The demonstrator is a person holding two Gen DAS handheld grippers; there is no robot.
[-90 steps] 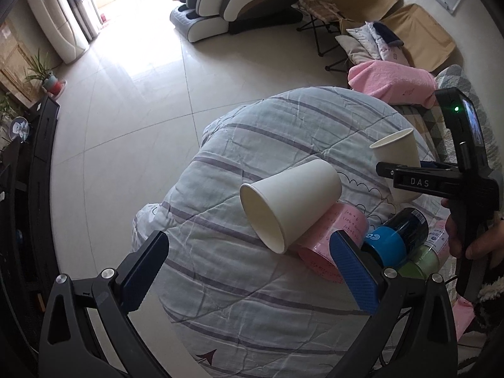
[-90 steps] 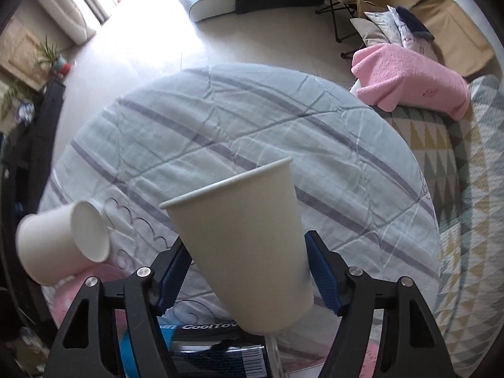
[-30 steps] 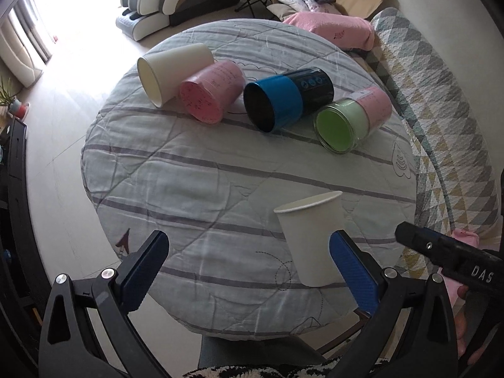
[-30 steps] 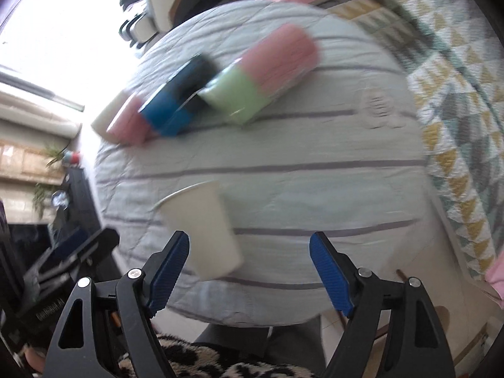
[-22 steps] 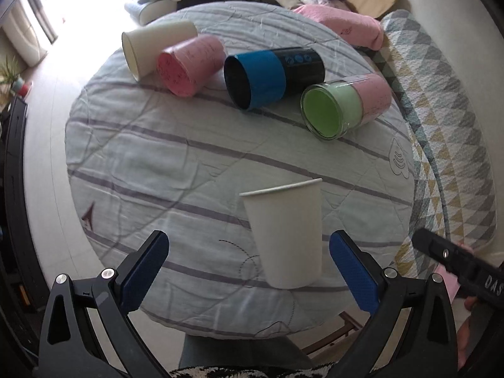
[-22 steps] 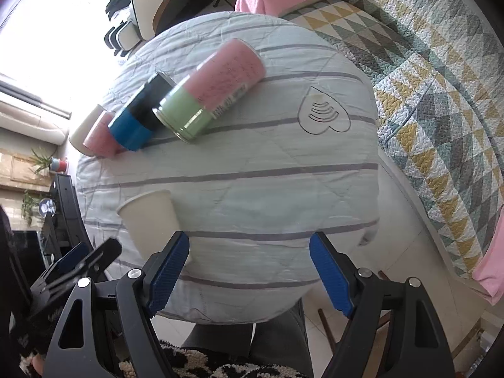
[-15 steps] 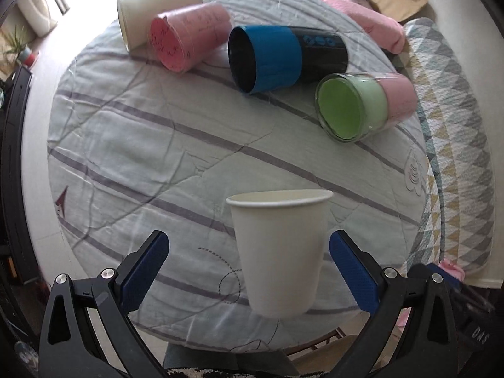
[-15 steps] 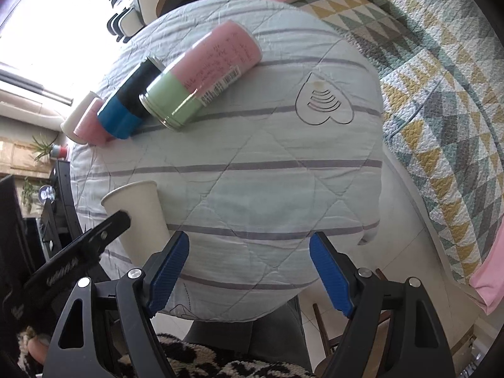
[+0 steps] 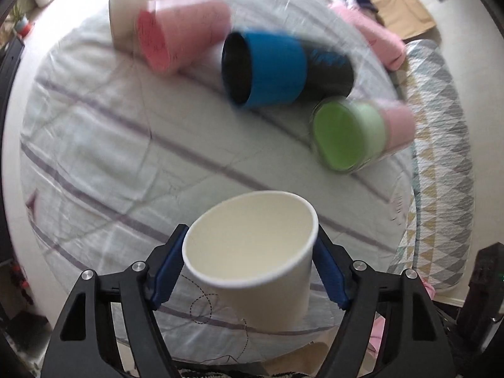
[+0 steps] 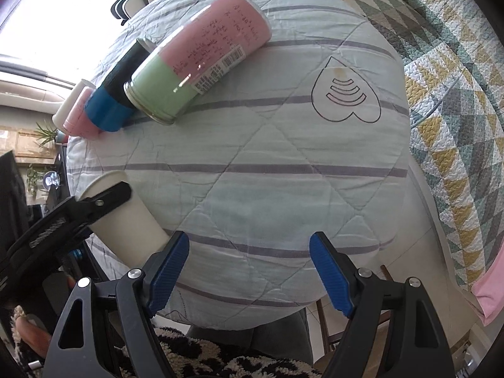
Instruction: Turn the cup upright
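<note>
A white paper cup (image 9: 252,261) stands mouth-up at the near edge of the round quilted table (image 9: 94,145). My left gripper (image 9: 249,271) is shut on it, one blue pad on each side of its wall. In the right wrist view the same cup (image 10: 126,220) sits at the left with the left gripper's finger across it. My right gripper (image 10: 249,267) is open and empty over the table's near edge. A second white paper cup (image 9: 151,3) lies on its side at the far side.
A pink cup (image 9: 179,31), a blue-and-black cup (image 9: 277,69) and a green-and-pink cup (image 9: 356,135) lie on their sides in a row at the far side. A patterned quilt (image 10: 456,94) lies right of the table.
My left gripper has moved in around the upright paper cup and shut on it. The right gripper stays open, having let that cup go earlier.
</note>
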